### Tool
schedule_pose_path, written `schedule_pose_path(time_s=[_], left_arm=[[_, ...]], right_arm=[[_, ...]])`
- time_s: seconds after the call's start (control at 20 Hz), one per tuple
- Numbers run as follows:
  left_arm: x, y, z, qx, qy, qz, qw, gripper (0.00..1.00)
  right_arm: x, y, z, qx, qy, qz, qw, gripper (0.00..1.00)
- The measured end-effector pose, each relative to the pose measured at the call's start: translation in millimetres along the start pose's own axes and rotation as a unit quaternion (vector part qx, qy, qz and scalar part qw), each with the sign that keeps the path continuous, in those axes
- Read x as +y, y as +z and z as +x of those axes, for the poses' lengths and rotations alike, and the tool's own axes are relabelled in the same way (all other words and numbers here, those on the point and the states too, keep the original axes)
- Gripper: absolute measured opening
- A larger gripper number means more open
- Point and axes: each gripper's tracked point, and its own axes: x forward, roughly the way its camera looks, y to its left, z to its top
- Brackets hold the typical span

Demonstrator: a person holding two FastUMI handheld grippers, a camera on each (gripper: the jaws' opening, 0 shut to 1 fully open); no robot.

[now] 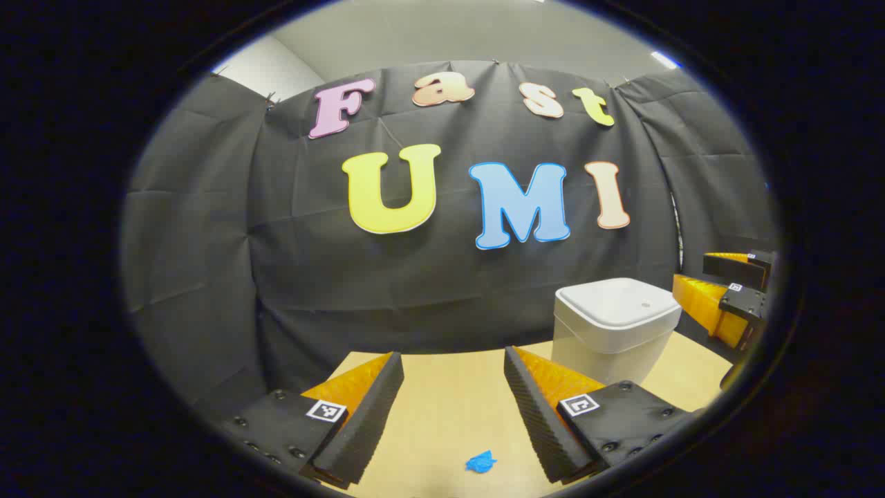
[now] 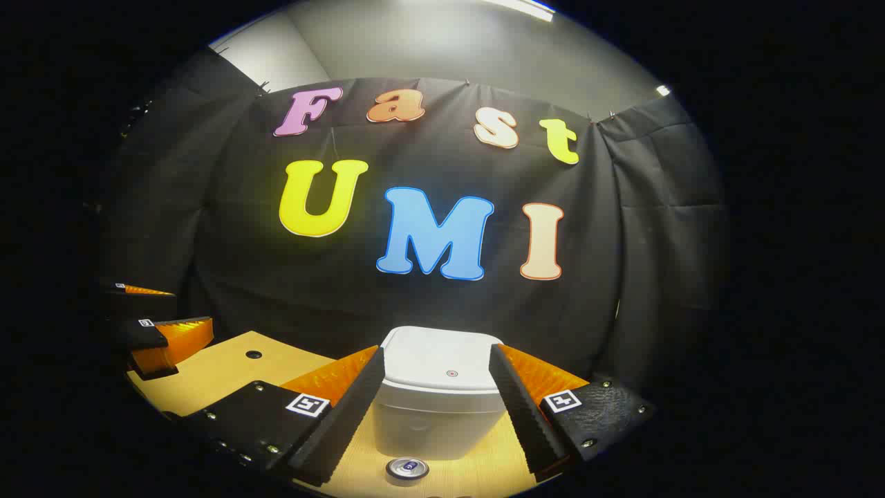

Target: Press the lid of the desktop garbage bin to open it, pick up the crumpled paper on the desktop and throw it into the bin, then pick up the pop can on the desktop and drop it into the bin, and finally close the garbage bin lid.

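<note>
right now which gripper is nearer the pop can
Right. The right gripper hangs open just above the pop can, before the bin. The left gripper is off to the side, over blue paper.

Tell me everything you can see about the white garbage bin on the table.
The garbage bin is white and looks like smooth plastic, boxy with rounded corners, its body narrowing slightly downward. Its flat lid is closed and carries a small round mark near one edge. The bin stands upright on the wooden table, near the black cloth wall. The pop can stands just in front of it. Neither gripper touches it.
</note>
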Motion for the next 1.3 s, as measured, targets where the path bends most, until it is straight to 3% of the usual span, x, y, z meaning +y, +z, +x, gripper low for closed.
schedule_pose_path(time_s=[0.3,0.5,0.55,0.6,0.65,0.7,0.75,0.9,0.95,1.3], left_arm=[[-4,10,8,-0.015,-0.007,0.009,1.0,1.0],[-5,20,14,-0.032,-0.006,0.007,0.999,0.86],[-5,20,14,-0.032,-0.007,0.007,0.999,0.86],[-7,20,15,-0.032,-0.01,0.005,0.999,1.0],[-9,20,15,-0.032,-0.012,0.003,0.999,1.0],[-10,20,16,-0.031,-0.013,0.002,0.999,0.97],[-11,20,16,-0.03,-0.014,0.001,0.999,0.98],[-10,19,17,-0.03,-0.015,-0.001,0.999,1.0],[-10,19,16,-0.029,-0.014,-0.002,0.999,1.0],[-11,18,17,-0.028,-0.011,-0.005,1.0,1.0]], right_arm=[[0,0,12,0.003,0.009,0.023,1.0,0.97],[-2,0,17,0.003,0.006,0.031,0.999,0.97],[-1,1,18,0.004,0.006,0.033,0.999,0.97],[-1,0,21,0.006,0.006,0.034,0.999,0.97],[0,-2,19,0.007,0.009,0.035,0.999,0.97],[2,-4,21,0.012,0.013,0.036,0.999,0.89],[3,-6,24,0.014,0.017,0.037,0.999,0.92],[-7,-7,23,0.017,0.002,0.039,0.999,0.29],[-6,-7,23,0.017,-0.001,0.04,0.999,0.0],[-13,-13,52,0.029,0.004,0.045,0.999,0.0]])
